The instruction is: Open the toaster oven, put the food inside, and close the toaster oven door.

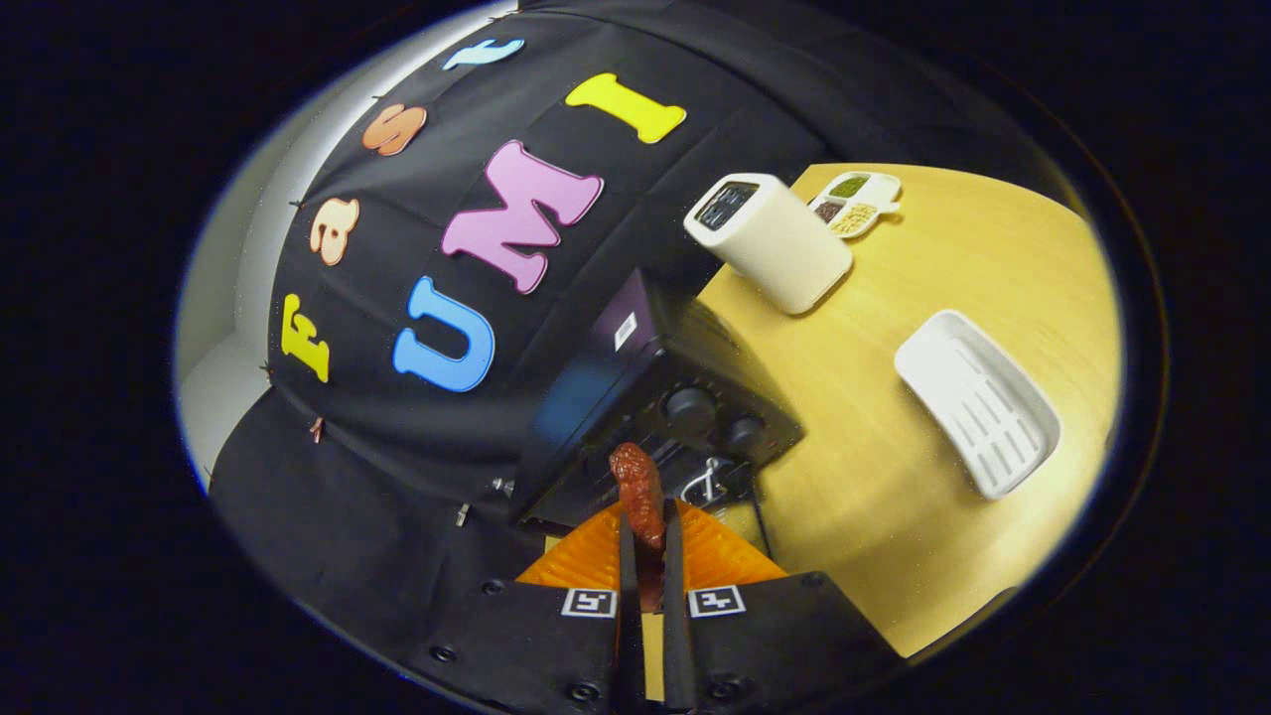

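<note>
**Food pinched, oven just ahead**

I have the reddish-brown food piece (638, 497) clamped between both fingers of my gripper (647, 541), its top poking out past the tips. The black toaster oven (645, 397) sits just beyond on the wooden table (894, 497). Farther off stand a cream canister (770, 243), a white tray (978, 402) and a divided snack dish (854, 204).
</note>
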`<state>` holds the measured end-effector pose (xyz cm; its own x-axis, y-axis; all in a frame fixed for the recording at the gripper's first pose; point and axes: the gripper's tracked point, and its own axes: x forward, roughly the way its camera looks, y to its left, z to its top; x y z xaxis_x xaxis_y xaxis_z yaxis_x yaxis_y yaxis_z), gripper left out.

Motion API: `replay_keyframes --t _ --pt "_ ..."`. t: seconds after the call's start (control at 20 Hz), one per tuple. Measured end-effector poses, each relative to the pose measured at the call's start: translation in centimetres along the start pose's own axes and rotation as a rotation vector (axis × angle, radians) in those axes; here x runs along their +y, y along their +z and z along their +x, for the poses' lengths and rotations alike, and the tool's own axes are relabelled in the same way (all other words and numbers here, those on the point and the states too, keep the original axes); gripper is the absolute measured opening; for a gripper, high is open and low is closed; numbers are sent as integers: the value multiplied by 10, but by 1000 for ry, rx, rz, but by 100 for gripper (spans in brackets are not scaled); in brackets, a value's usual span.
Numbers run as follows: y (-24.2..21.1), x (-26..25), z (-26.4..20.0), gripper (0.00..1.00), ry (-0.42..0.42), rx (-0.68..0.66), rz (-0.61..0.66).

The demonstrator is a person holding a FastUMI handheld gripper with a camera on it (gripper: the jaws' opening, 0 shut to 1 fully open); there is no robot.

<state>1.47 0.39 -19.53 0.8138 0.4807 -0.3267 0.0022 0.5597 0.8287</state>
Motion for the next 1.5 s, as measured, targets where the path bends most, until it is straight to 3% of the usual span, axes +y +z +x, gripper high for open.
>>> replay_keyframes --t 0.45,0.95,1.25,1.4,1.5 --pt "-73 33 93 11 21 54 42" --pt "-62 26 168 11 61 -41 109" --pt "-59 22 179 11 55 -83 -23" --pt "-58 18 181 13 3 -100 -131" --pt "-51 5 185 33 -63 -111 -213"
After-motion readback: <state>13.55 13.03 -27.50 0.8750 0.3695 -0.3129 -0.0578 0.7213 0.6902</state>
